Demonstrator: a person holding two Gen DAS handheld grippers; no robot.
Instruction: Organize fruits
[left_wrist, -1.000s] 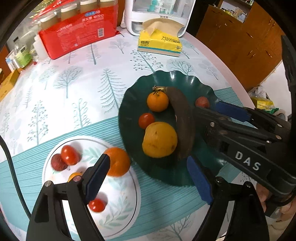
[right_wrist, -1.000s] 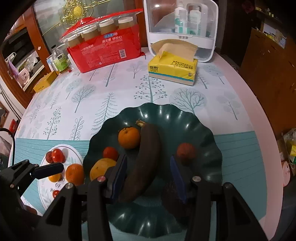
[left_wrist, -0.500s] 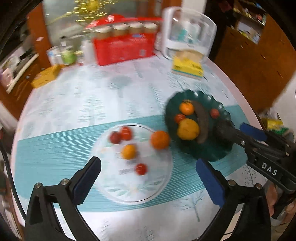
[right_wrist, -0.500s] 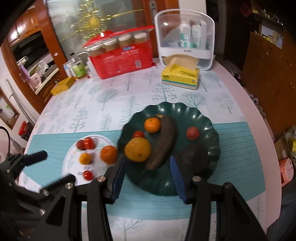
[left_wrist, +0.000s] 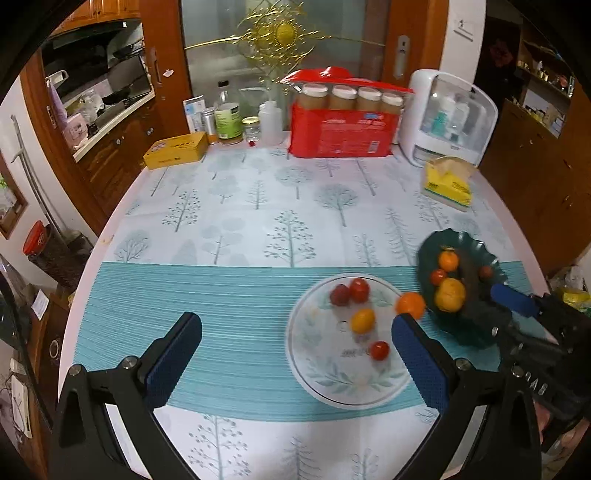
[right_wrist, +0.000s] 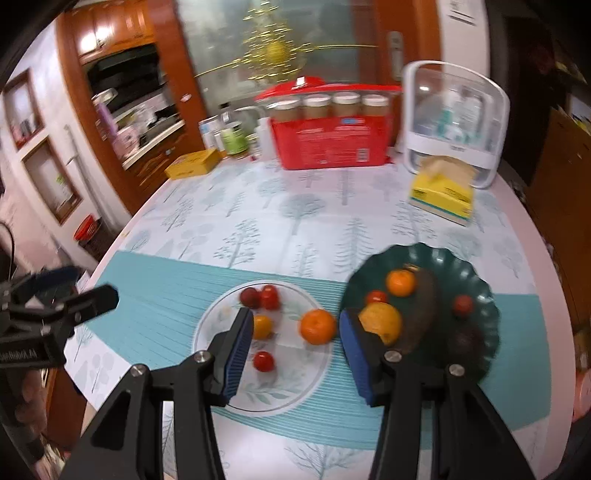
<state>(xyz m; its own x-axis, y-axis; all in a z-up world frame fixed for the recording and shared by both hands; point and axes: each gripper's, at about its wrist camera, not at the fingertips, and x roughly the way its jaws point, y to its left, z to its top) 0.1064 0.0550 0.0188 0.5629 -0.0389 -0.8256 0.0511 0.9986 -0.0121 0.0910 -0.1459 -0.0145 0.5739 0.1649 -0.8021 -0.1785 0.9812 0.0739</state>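
The left hand-held gripper (left_wrist: 295, 350) is hovering above the table (left_wrist: 240, 206) with its blue-padded fingers (left_wrist: 173, 363) spread wide and nothing between them; it is sitting left of the white plate (left_wrist: 325, 384), over the teal stripe of the tablecloth. The right hand-held gripper (right_wrist: 295, 354) is also hanging released and empty, its fingers (right_wrist: 236, 358) straddling the right half of the white plate (right_wrist: 221, 321) and reaching to the near rim of the green plate (right_wrist: 480, 280).

The fruits are lying on two plates. On the white plate, a dark red fruit (right_wrist: 249, 297) and a tomato (right_wrist: 270, 296) are sitting together at the far side, a small yellow fruit (right_wrist: 263, 326) near the middle, a small tomato (right_wrist: 263, 361) nearer the camera, and a mandarin (right_wrist: 317, 326) at the edge facing the green plate. The green plate, just right of the white plate, is carrying a second mandarin (right_wrist: 400, 282), a yellow fruit (right_wrist: 382, 321), a dark banana (right_wrist: 424, 306), two small red fruits and a dark, blurred fruit.

Beyond the white plate, a broad stretch of tablecloth is lying open up to the red package (left_wrist: 341, 134), the yellow tissue box (left_wrist: 447, 182) and the white case (left_wrist: 448, 116) at the far edge. The green plate is sitting close to the table's right edge.
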